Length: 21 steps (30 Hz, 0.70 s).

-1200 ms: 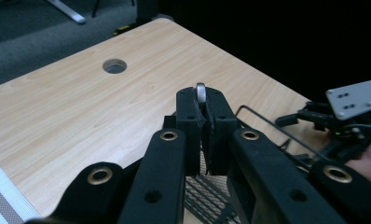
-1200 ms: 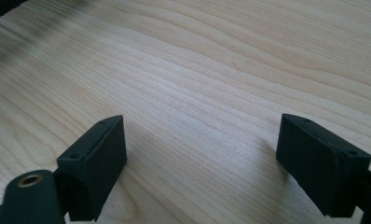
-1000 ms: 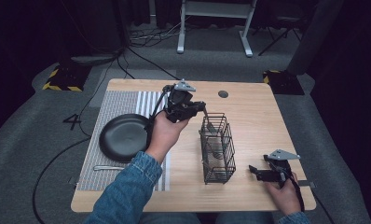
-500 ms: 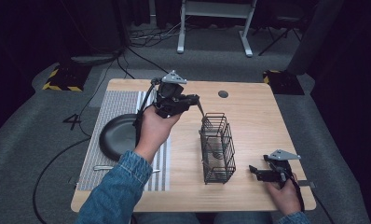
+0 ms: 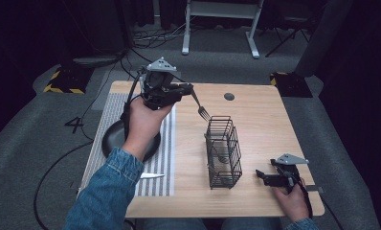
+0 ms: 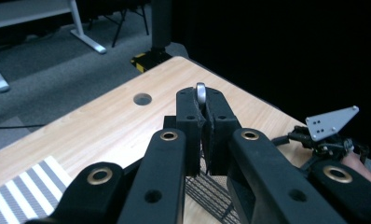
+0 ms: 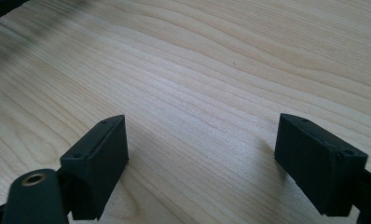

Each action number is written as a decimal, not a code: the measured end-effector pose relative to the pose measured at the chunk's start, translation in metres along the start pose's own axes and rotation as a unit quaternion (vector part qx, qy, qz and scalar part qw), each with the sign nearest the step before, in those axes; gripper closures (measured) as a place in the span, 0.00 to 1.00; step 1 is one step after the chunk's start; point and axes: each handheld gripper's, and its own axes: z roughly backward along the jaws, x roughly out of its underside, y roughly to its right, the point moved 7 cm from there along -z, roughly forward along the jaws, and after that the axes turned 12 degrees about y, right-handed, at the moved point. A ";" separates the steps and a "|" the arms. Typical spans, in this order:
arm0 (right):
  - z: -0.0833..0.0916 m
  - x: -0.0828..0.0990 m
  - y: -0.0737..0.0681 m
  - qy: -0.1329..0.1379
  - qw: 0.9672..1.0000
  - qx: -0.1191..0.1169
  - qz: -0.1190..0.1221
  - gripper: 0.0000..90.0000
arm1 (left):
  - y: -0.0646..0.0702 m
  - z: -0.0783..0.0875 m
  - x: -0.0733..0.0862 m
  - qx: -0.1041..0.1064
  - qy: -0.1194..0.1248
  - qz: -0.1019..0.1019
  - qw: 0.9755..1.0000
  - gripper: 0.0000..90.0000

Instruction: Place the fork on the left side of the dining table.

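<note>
Left gripper: held raised over the far left part of the table by the left hand; its jaws are clenched on a fork, and in the left gripper view they are seen pressed together with the rounded metal end of the handle poking up between their tips
Fork: gripped by the handle end and slanted downward, tines lowest; the tines are seen in the air just above and beside the far top edge of the wire caddy, not inside it
Wire caddy: a black wire basket stood upright near the middle of the table, between the two grippers; part of a piece of cutlery is seen inside, though what kind cannot be told
Right gripper: rested low at the near right corner of the table, held by the right hand; its jaws are spread wide apart with nothing between them, bare wood being seen in the gap in the right gripper view
Striped mat: laid flat on the left side of the table
Pan: dark and round, set on the mat, partly hidden by the left forearm
Knife: laid on the near part of the mat, only its blade tip visible past the denim sleeve
Table: light wood, with a round hole near its far edge
</note>
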 end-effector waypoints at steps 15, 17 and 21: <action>0.000 0.000 0.000 0.000 1.000 0.000 0.000 0.20 | -0.048 0.017 -0.008 -0.061 0.013 0.011 0.998 0.96; 0.000 0.000 0.000 0.000 1.000 0.000 0.000 0.20 | -0.051 0.019 -0.009 -0.063 0.014 0.012 0.998 0.96; 0.000 0.000 0.000 0.000 1.000 0.000 -0.001 0.20 | -0.065 0.028 -0.012 -0.078 0.020 0.017 0.997 0.96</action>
